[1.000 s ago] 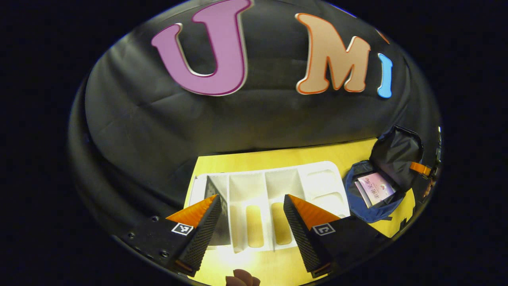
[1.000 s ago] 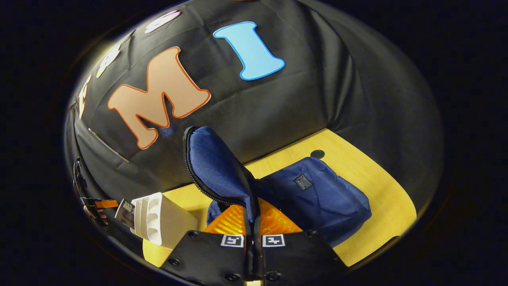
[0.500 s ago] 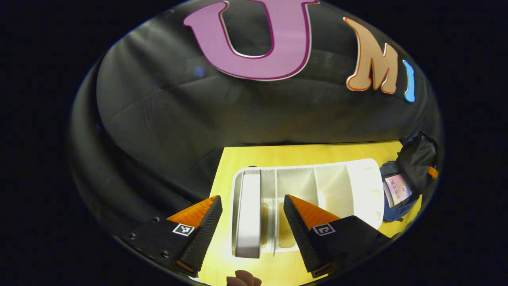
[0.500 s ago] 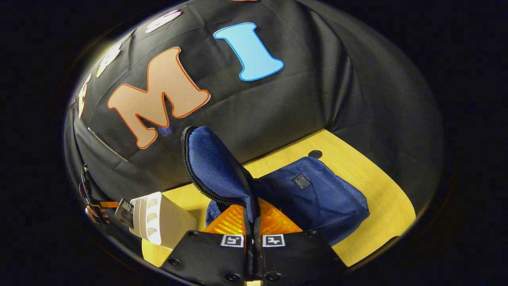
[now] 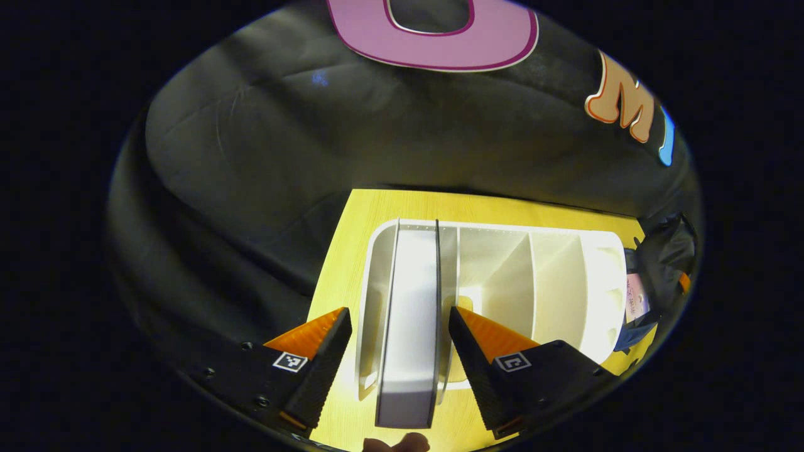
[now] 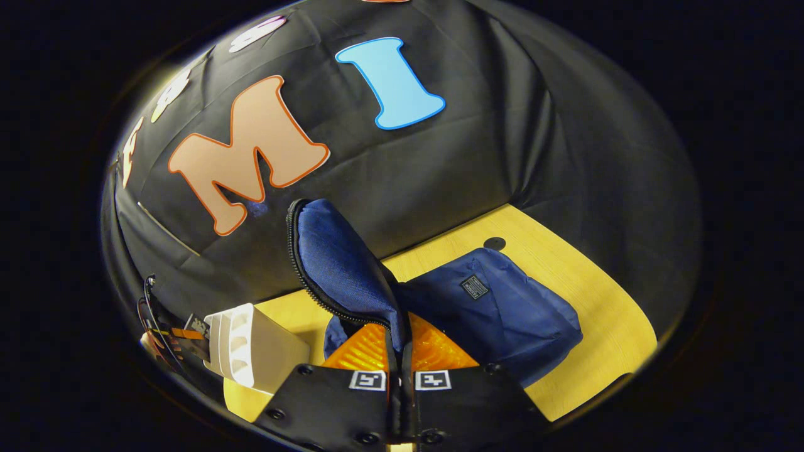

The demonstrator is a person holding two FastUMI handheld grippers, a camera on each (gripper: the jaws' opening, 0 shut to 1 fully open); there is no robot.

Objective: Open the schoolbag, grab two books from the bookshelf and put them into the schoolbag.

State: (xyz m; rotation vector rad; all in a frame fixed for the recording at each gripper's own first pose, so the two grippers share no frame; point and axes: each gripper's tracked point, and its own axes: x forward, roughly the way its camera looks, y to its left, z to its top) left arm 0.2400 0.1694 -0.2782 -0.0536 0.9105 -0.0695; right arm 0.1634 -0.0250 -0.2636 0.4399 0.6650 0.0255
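Left gripper view: left tongs [image 5: 400, 342] hanging spread, straddling the near edge of a book [image 5: 408, 326] without touching. Book standing upright in the leftmost slot of the white bookshelf [image 5: 565, 282] on the yellow bench [image 5: 352, 251]. Probably a stiff, moderately heavy slab with smooth, slippery covers; best pinched across the two covers near the exposed upper edge, squarely, then drawn straight out along the slot to avoid tipping the light plastic shelf. A first book [image 5: 635, 296] already lying in the schoolbag [image 5: 666, 251] at far right.

Right gripper view: right tongs [image 6: 400, 370] pressed together on the schoolbag flap [image 6: 339, 263], holding that soft, limp fabric upright. Schoolbag body [image 6: 502, 314] slumping on the bench, beside the bookshelf [image 6: 251, 345].
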